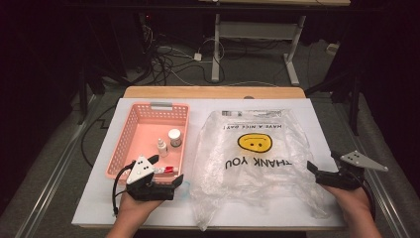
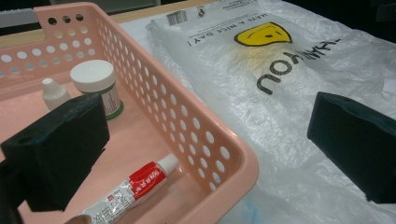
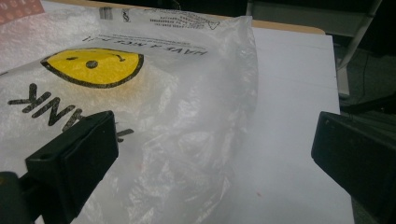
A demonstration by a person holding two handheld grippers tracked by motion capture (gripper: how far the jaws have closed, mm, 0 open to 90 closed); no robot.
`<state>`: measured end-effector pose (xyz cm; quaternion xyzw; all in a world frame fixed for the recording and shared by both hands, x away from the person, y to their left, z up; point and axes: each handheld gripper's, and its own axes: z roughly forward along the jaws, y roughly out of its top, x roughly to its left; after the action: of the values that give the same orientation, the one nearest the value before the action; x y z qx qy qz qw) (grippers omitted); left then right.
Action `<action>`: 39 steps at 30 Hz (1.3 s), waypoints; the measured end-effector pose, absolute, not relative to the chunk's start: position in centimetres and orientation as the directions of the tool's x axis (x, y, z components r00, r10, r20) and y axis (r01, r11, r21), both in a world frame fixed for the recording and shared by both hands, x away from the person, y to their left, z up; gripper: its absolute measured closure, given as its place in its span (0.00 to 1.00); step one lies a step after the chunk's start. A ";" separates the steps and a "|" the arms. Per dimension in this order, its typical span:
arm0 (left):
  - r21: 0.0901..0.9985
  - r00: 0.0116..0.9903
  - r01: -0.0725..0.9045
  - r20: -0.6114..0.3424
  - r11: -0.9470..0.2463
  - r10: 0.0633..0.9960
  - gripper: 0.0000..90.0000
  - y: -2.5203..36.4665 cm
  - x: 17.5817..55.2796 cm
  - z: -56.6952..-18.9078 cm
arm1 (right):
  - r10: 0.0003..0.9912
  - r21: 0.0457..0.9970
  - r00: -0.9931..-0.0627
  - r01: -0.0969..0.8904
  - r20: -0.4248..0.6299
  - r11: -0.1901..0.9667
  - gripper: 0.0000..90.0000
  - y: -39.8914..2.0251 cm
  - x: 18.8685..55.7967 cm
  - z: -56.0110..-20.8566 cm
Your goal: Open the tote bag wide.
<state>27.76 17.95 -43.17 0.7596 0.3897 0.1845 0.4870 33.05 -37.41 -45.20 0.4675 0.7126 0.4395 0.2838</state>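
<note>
1. A pink basket [image 1: 130, 135] is set on the left of the white table [image 1: 327, 129], and a clear plastic bag [image 1: 257, 163] printed with a yellow smiley is spread flat just beside it on the right
2. In the basket are seen a small tube [image 2: 133, 189] with a red label lying near the front wall, a white-capped jar [image 2: 95, 84] and a little dropper bottle [image 2: 52, 92] standing side by side further back
3. The tube is judged light, soft-walled and somewhat slippery; it is best taken across its middle, with little force so that it is not squashed
4. The bag is judged thin, limp and slick; it would be gripped at a crumpled edge or handle near the person, not on the flat face
5. The left gripper [image 1: 163, 171] is held over the basket's near right corner, jaws wide apart, with one jaw above the basket floor and the other over the bag; nothing is held
6. The right gripper [image 1: 324, 166] is held at the bag's right edge, jaws likewise spread, one above the plastic and one above bare table
</note>
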 end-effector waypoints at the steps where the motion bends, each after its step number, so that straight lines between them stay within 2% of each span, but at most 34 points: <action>1: 0.882 0.627 0.416 -0.103 -0.220 0.773 0.00 17.9 27.8 -43.2 | 0.918 0.892 -0.396 0.421 0.019 0.163 0.02 -37.3 33.9 -45.1; 3: 0.879 0.632 0.420 -0.104 -0.227 0.768 0.00 17.7 27.8 -43.1 | 0.920 0.890 -0.391 0.429 0.031 0.152 0.02 -37.3 34.6 -45.0; 9: 0.882 0.637 0.412 -0.098 -0.230 0.765 0.00 17.6 27.8 -43.0 | 0.932 0.857 -0.361 0.486 0.020 0.170 0.05 -36.9 40.0 -44.6; 13: 0.881 0.638 0.417 -0.109 -0.223 0.763 0.00 17.5 27.9 -43.0 | 0.935 0.839 -0.350 0.523 0.050 0.151 0.12 -36.5 43.2 -45.5; 14: 0.882 0.639 0.415 -0.110 -0.222 0.761 0.00 17.5 27.9 -43.0 | 0.936 0.813 -0.348 0.560 0.058 0.158 0.14 -36.3 44.8 -46.0; 18: 0.882 0.642 0.415 -0.110 -0.222 0.759 0.00 17.5 27.9 -43.0 | 0.936 0.790 -0.341 0.594 0.081 0.148 0.19 -36.1 47.3 -46.1; 23: 0.879 0.638 0.423 -0.116 -0.221 0.761 0.00 17.6 28.0 -43.2 | 0.936 0.769 -0.339 0.622 0.093 0.148 0.21 -36.0 48.7 -46.3; 27: 0.881 0.635 0.422 -0.117 -0.216 0.764 0.00 17.7 27.9 -43.1 | 0.926 0.754 -0.357 0.640 0.122 0.147 0.34 -35.6 49.6 -46.5; 39: 0.877 0.640 0.422 -0.107 -0.231 0.761 0.00 17.3 27.9 -43.2 | 0.921 0.731 -0.383 0.649 0.075 0.210 0.45 -34.6 50.3 -47.4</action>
<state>27.92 17.26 -43.24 0.7647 0.3866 0.1749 0.4849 50.32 -34.64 -47.37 0.5208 0.7535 0.3518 0.1932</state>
